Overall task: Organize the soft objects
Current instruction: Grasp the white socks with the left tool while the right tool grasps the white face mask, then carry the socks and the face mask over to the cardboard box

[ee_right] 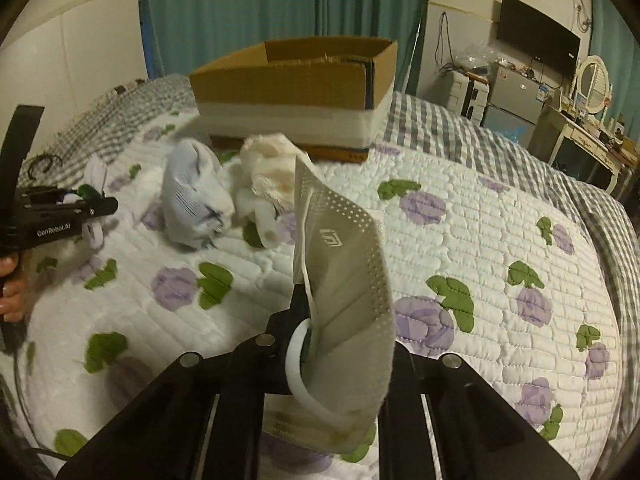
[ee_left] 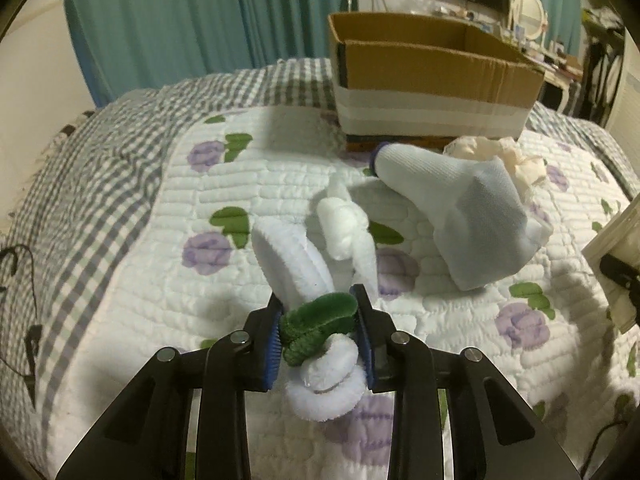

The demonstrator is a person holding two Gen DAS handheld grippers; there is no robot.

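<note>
My left gripper [ee_left: 318,330] is shut on a white and green chenille twist [ee_left: 320,344], held just above the flowered quilt [ee_left: 120,280]. My right gripper [ee_right: 340,344] is shut on a grey folded face mask [ee_right: 344,280] with a white ear loop, held upright above the quilt. A white sock [ee_left: 460,208] and a cream fluffy cloth [ee_left: 504,156] lie on the quilt in front of an open cardboard box [ee_left: 432,76]. They show in the right wrist view too, sock [ee_right: 196,204], cloth [ee_right: 268,176], box [ee_right: 296,96]. The left gripper [ee_right: 96,208] appears at the far left there.
Teal curtains [ee_left: 200,20] hang behind the bed. A desk with a mirror [ee_right: 592,80], a wall screen [ee_right: 536,40] and a small fridge [ee_right: 512,96] stand to the right of the bed. The quilt's checked border [ee_right: 480,128] runs round the bed's edges.
</note>
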